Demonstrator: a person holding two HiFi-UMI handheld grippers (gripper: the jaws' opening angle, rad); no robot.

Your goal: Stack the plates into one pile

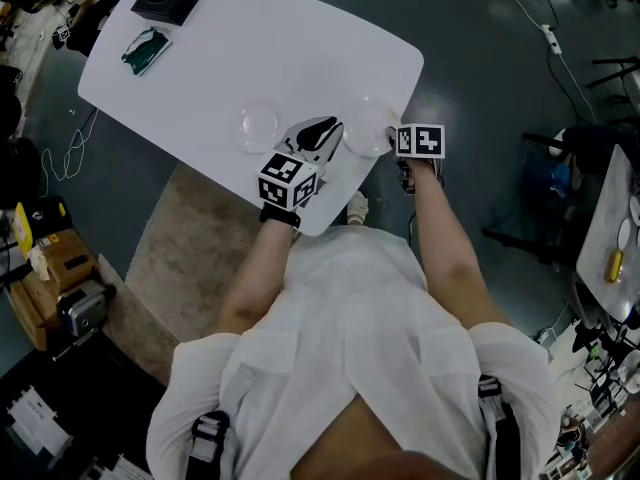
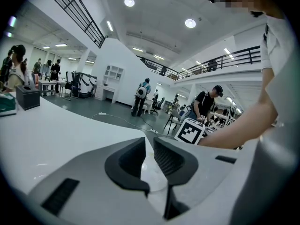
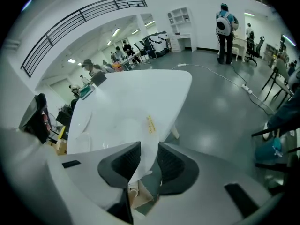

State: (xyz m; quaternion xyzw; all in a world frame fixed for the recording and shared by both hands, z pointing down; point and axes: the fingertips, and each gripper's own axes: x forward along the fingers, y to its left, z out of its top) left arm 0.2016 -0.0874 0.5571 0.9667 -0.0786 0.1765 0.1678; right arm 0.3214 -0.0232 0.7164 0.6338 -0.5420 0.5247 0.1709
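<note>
At the near edge of the white table (image 1: 250, 58), the left gripper (image 1: 322, 134) is clenched on the rim of a clear plate (image 1: 368, 128) (glassy, easily missed). The right gripper (image 1: 398, 146) sits at its opposite rim, jaws apart. A second clear plate (image 1: 259, 126) lies just left.

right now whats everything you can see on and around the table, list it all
table: 1, white, middle of the head view
clear plate: 2, see-through, near side of the table; the other by its right edge
box: 1, black, far left corner of the table
green flat item: 1, green and white, just in front of the box
rug: 1, beige, on the floor under the near left edge
power strip: 1, white, on the dark floor, far right
bystanders: several, far across the hall
forearms: 2, bare, white shirt above
left gripper: 1, jaws nearly together, apparently on the right plate's rim
right gripper: 1, jaws apart, table edge between them
</note>
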